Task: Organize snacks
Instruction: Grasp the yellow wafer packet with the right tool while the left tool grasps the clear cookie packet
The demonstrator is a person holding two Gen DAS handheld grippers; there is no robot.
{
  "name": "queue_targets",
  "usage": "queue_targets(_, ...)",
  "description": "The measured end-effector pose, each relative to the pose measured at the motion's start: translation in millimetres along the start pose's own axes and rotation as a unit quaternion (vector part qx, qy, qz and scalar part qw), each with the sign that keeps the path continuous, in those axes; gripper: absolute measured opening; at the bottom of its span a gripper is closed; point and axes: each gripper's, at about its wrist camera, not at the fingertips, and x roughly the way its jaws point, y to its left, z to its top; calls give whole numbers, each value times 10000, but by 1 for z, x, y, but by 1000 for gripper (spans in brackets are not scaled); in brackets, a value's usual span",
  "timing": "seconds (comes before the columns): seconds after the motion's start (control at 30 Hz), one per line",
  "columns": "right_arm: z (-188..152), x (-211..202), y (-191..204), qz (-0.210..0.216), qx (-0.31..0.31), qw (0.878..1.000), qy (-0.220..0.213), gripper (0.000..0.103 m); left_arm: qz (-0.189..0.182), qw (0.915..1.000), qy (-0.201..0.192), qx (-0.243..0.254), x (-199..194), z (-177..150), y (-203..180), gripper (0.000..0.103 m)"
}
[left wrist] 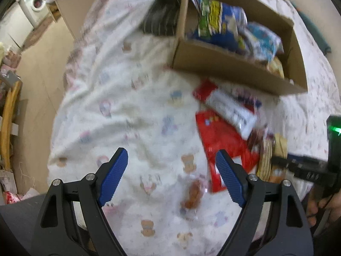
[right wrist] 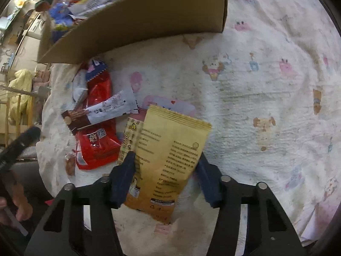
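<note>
A yellow snack packet (right wrist: 168, 157) sits between the blue pads of my right gripper (right wrist: 165, 168), which press on its two side edges. Left of it lie a red packet (right wrist: 98, 145), a white-and-brown bar wrapper (right wrist: 106, 111) and a small brown snack (right wrist: 70, 164). The cardboard box (right wrist: 149, 19) beyond them holds several packets. My left gripper (left wrist: 171, 164) hangs open over the printed bedsheet (left wrist: 127, 106), nothing between its fingers. The small brown snack (left wrist: 191, 194) lies just below it, the red packet (left wrist: 221, 140) beside its right finger. The view is motion-blurred.
The bed's left edge drops to a beige floor (left wrist: 38, 81) with a wooden chair frame (left wrist: 8, 123) and a washing machine (left wrist: 35, 4) further off. A dark pillow (left wrist: 162, 19) lies behind the box. A hand (right wrist: 21, 209) shows at the left edge.
</note>
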Motion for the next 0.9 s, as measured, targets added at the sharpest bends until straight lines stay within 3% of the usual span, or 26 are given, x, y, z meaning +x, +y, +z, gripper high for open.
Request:
queue_targets(0.07,-1,-7,0,46,-53,9999,-74,38,-36,9996,253,138,9,-6,-3,81)
queue_targets(0.17,-1,-21,-3,185,-28,9994,-301,37,-63,9979,521,378,18,-16,-10,69)
queue_targets(0.3,0,-56,-11,440,119,9939,-999,37,-203,9941,803,697,26,-28,-23,63)
queue_targets(0.4,1,-73,-14,601,160,9888,-1355,37,-164,9907,899,1010,33,-35,-38,48)
queue_targets(0.5,3,-79,-19,759,224,9866,-1428,37,-41,9868,1048,1232,46,-42,-49,38)
queue_targets(0.57,2,-81,-18,811,202,9859,-1448,37,44,9849,1080,1353,52,-44,-53,26)
queue_targets(0.6,2,-83,-17,830,171,9854,-1478,37,130,9850,1040,1368,52,-44,-52,15)
queue_targets(0.9,1,-85,-5,857,40,9839,-1565,37,143,9933,617,971,32,-32,-42,14)
